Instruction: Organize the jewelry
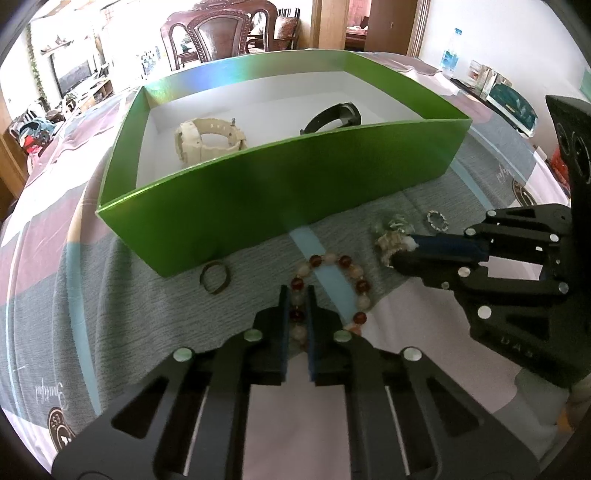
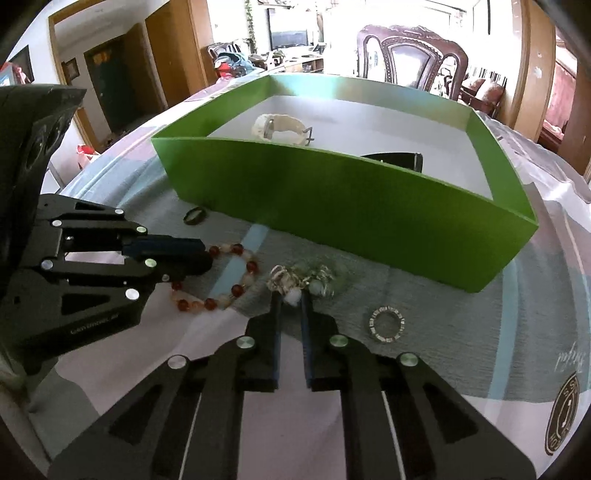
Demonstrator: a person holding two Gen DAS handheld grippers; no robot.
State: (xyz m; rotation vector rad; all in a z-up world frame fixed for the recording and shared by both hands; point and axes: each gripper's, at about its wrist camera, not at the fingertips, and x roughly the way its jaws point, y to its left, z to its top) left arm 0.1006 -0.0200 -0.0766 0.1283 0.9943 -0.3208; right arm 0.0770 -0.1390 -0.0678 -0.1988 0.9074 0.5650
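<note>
A green box holds a cream watch and a black watch. On the cloth in front lies a red and white bead bracelet. My left gripper is shut on the bracelet's near side. A tangle of silver chain jewelry lies to the right. My right gripper is shut on a white bead at the tangle's edge.
A dark ring lies by the box's front left corner. A silver ring lies to the right of the tangle. A water bottle and a wooden chair stand beyond the table.
</note>
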